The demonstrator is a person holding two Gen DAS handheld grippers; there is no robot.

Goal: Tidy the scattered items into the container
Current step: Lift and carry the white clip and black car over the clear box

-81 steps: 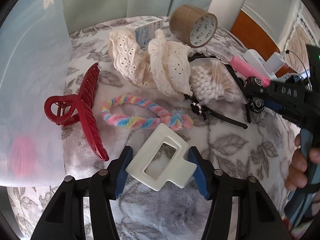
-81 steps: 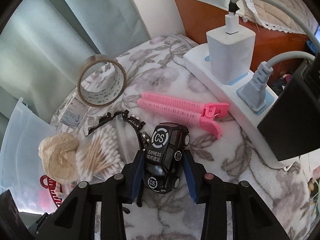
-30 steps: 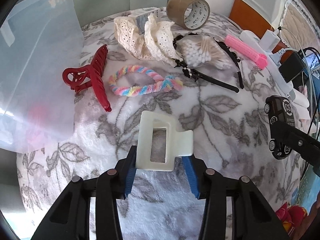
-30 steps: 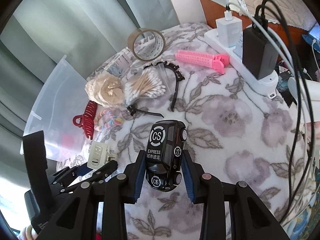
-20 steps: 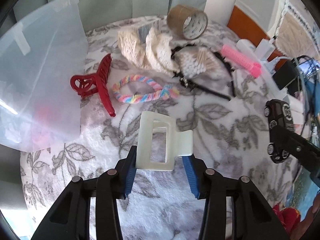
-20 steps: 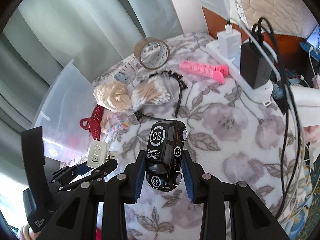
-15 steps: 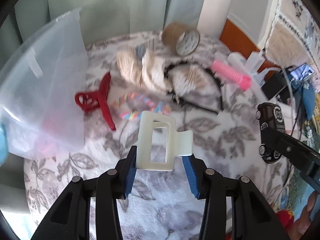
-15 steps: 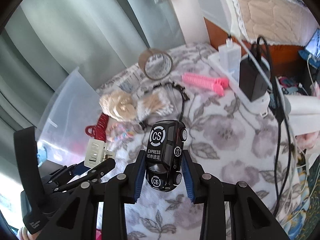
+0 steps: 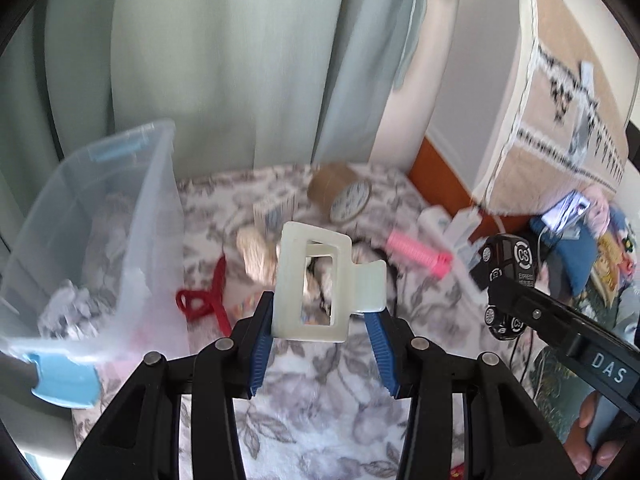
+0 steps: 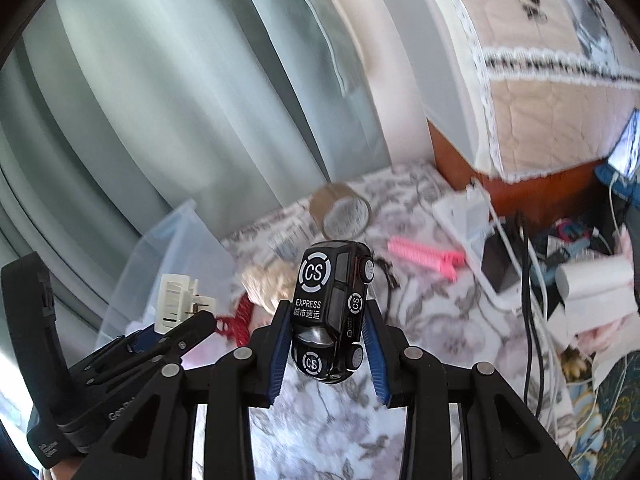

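My left gripper point(image 9: 320, 320) is shut on a white rectangular hair claw point(image 9: 316, 280) and holds it high above the floral cloth. My right gripper point(image 10: 326, 332) is shut on a black toy car point(image 10: 332, 304) marked CS EXPRESS, also lifted; the car shows at the right of the left wrist view point(image 9: 506, 276). The clear plastic container point(image 9: 100, 216) with blue latches stands at the left, open, with some items inside. The left gripper with the white claw point(image 10: 176, 300) shows beside the container point(image 10: 180, 240) in the right wrist view.
On the cloth lie a red hair claw point(image 9: 208, 300), a cream lace scrunchie point(image 9: 256, 252), a brown tape roll point(image 9: 340, 196), a pink hair clip point(image 9: 416, 252), a small box point(image 9: 276, 212) and a power strip with cables point(image 10: 480, 232). A curtain hangs behind.
Both grippers have risen and tilted up with their loads held, so the table items look smaller and farther. The container's open top has come into view.
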